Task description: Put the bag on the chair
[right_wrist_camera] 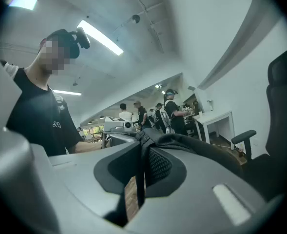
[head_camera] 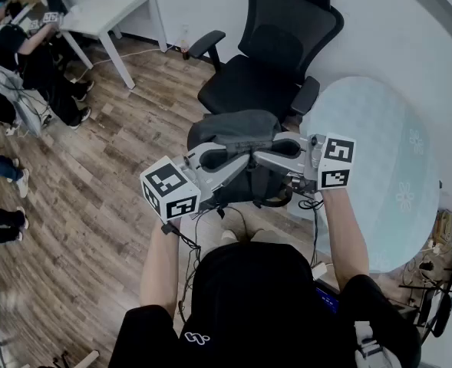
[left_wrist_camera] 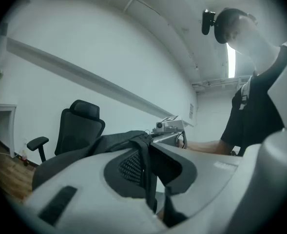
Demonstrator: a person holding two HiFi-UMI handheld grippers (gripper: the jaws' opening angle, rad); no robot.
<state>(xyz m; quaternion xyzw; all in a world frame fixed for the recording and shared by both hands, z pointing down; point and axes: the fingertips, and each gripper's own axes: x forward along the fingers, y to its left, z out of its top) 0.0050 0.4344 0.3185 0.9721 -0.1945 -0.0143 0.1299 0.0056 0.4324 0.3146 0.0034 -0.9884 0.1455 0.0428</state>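
A dark grey bag (head_camera: 235,127) hangs in the air in front of a black office chair (head_camera: 272,60), just short of its seat. My left gripper (head_camera: 237,159) is shut on one of the bag's black straps (left_wrist_camera: 145,177), which runs thin between its jaws. From the other side my right gripper (head_camera: 267,150) is shut on a strap (right_wrist_camera: 141,174) too. The two grippers face each other tip to tip over the bag. In the left gripper view the bag's top (left_wrist_camera: 116,143) lies ahead, with the chair (left_wrist_camera: 77,126) behind it. The bag's lower part is hidden under the grippers.
A round table with a pale blue cloth (head_camera: 375,167) stands close on the right of the chair. A white desk (head_camera: 110,10) is at the back left, with several people (head_camera: 11,52) beside it. Cables (head_camera: 210,225) trail on the wooden floor by my feet.
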